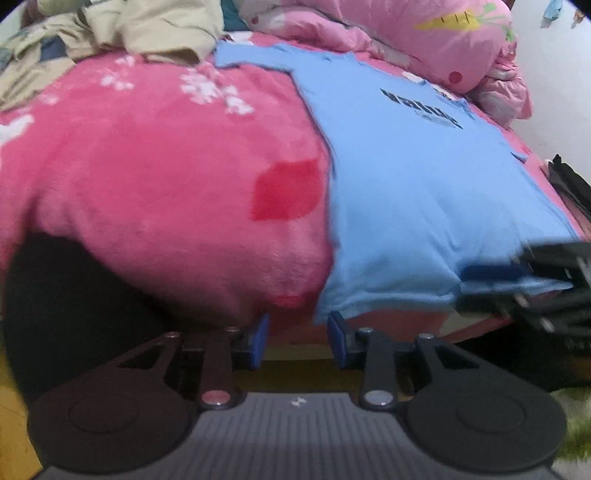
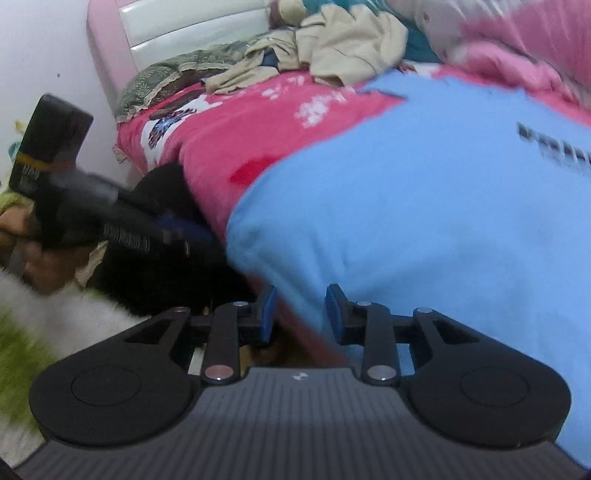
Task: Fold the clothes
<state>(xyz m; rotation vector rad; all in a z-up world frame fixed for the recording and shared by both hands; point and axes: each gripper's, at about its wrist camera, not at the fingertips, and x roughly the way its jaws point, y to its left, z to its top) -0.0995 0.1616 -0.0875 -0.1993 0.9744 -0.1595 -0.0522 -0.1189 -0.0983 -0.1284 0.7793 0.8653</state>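
Observation:
A light blue T-shirt (image 1: 406, 184) with dark lettering lies flat on the pink fleece blanket (image 1: 166, 166), its hem hanging at the bed's near edge. My left gripper (image 1: 298, 339) is open just below the hem's left corner, with nothing between its fingers. My right gripper (image 2: 300, 314) is open at the same hem, and the shirt (image 2: 406, 203) edge sits between its blue pads. In the left wrist view the right gripper (image 1: 487, 288) straddles the hem further right. A hand (image 2: 37, 254) holds the left gripper (image 2: 177, 229), seen blurred beside the bed.
A pile of beige clothes (image 1: 147, 29) lies at the head of the bed near a pink-and-white headboard (image 2: 177, 29). A pink duvet and carrot-print pillow (image 1: 443, 33) bunch along the far side. Dark fabric (image 2: 155, 258) hangs under the bed's edge, above a green-white rug (image 2: 22, 350).

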